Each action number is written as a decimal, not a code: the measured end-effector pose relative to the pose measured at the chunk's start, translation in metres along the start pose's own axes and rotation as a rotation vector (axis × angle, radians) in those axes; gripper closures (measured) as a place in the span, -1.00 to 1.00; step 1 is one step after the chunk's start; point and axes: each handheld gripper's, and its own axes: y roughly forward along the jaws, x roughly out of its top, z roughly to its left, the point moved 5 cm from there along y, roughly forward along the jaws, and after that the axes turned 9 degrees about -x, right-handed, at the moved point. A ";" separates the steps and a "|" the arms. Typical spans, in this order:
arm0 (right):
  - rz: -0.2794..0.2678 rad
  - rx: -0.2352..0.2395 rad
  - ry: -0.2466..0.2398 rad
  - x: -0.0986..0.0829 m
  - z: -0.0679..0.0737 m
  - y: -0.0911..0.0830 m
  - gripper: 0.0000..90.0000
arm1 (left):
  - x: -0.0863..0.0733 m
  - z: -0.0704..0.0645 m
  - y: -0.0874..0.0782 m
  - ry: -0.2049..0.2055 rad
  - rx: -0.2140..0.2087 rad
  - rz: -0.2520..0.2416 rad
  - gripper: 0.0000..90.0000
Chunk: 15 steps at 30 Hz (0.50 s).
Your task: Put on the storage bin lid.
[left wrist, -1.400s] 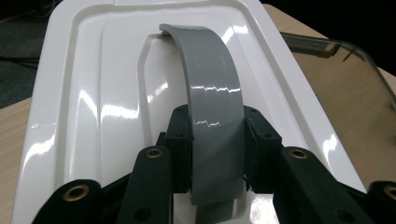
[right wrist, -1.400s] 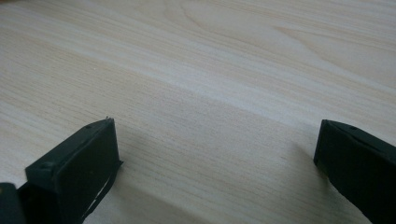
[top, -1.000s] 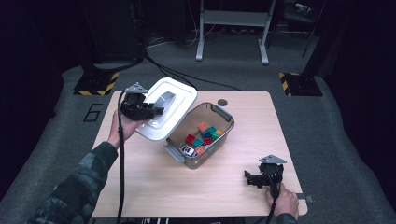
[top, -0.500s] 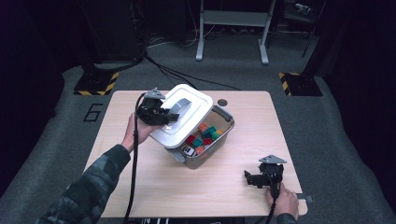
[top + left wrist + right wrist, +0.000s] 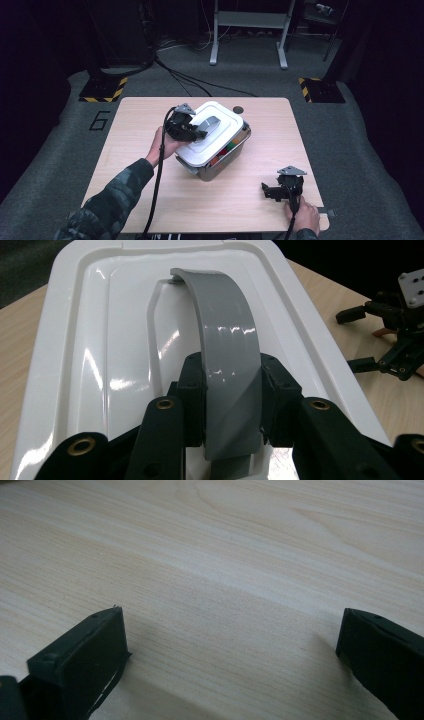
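Observation:
A white lid (image 5: 212,134) with a grey handle (image 5: 209,124) lies over a clear plastic bin (image 5: 225,161) at the table's middle; coloured blocks (image 5: 227,147) show through the bin's side. My left gripper (image 5: 200,131) is shut on the grey handle (image 5: 227,365), whose strip runs between the two pads (image 5: 192,405). The lid (image 5: 75,350) spreads out under the jaws. Near the front right corner my right gripper (image 5: 268,191) rests low over the wood, open, with bare tabletop between its jaws (image 5: 232,655).
The light wooden table (image 5: 140,200) has a small dark disc (image 5: 238,109) near its far edge. My right gripper (image 5: 390,335) also appears at the right of the left gripper view. Dark floor, cables and stands lie beyond the table.
My left gripper has carried the lid rightward from beside the bin to on top of it, covering the blocks. The right gripper has stayed put.

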 end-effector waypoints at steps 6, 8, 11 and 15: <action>0.000 0.000 0.000 0.000 0.000 0.000 -1.00 | 0.000 -0.003 0.011 0.018 -0.029 0.024 0.50; 0.000 0.000 0.000 0.000 0.000 0.000 -1.00 | -0.001 -0.003 0.014 0.023 -0.036 0.031 0.50; 0.000 0.000 0.000 0.000 0.000 0.000 -1.00 | -0.002 -0.003 0.019 0.026 -0.040 0.036 0.50; 0.000 0.000 0.000 0.000 0.000 0.000 -1.00 | -0.002 -0.002 0.024 0.017 -0.039 0.036 0.50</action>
